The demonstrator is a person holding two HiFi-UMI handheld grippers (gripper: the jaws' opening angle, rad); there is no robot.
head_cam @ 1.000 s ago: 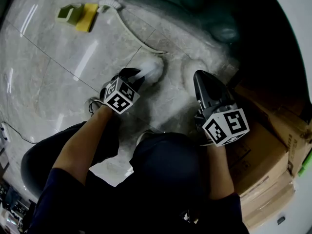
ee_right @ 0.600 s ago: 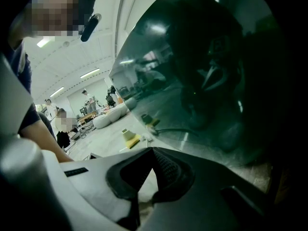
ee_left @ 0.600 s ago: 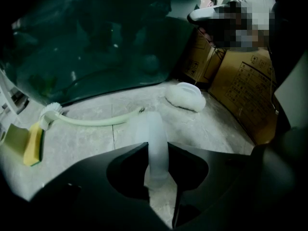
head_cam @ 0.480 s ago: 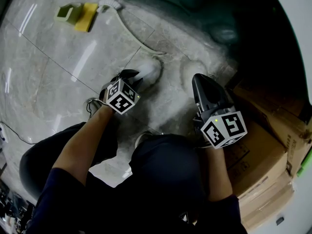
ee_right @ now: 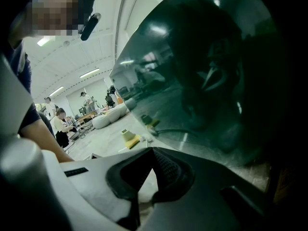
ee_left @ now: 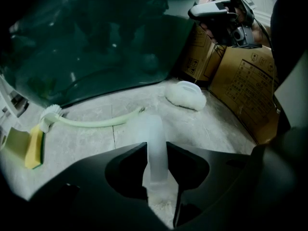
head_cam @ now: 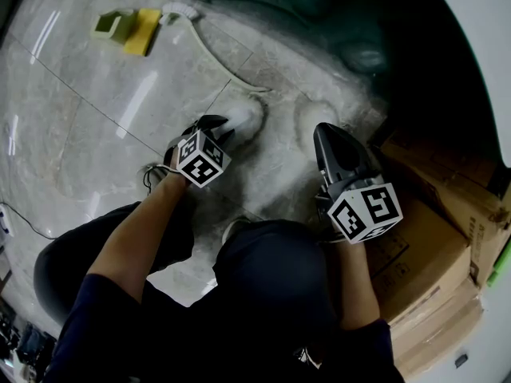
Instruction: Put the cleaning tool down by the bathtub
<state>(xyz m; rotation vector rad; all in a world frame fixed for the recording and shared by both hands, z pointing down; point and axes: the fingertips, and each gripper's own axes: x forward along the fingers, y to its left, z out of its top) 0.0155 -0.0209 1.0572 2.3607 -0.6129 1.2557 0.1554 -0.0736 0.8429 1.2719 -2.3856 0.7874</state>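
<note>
1. A floor (head_cam: 96, 126) of large pale tiles with marble veining is seen, crossed by thin dark joints and streaked with bright reflections of overhead light.
2. Brown cardboard boxes (head_cam: 431, 254) are stacked at the floor's right edge.
3. Farther off, an open hall is shown, lit by long ceiling strip lights (ee_right: 90, 73).
4. White rounded seats (ee_right: 108, 118) and people at desks (ee_right: 60, 121) are made out there.

**Head view:** from overhead, steeply down onto the floor (head_cam: 88, 126). **Left gripper view:** low and close over that floor, facing the bathtub (ee_left: 96, 37) at 12 o'clock; both views show the brush (ee_left: 91, 122) and sponge (ee_left: 32, 146). **Right gripper view:** near the bathtub's wall, at 1 o'clock.
</note>
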